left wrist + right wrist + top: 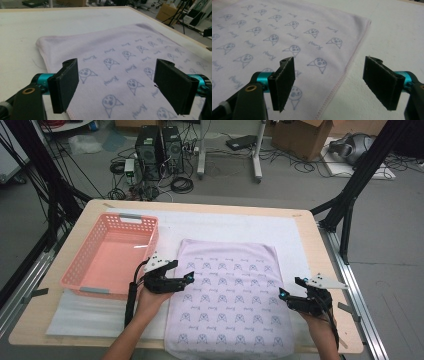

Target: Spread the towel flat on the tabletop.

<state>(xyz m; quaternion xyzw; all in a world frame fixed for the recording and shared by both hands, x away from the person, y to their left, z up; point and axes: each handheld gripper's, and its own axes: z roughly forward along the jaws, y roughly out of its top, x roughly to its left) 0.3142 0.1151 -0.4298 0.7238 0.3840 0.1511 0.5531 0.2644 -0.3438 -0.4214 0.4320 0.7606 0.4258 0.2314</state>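
Towel flat, left tongs wide open, right tongs wide open

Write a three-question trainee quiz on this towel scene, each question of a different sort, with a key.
1. True or false: the left gripper is shut on the towel.
2. Which side of the towel does the pink basket sit on, seen from the high view? A) left B) right C) on top of it
3. Fill in: the right gripper has its jaws spread astride the towel's ____.

Key: 1. False, its jaws are open. 2. A. 3. edge (the stitched hem).
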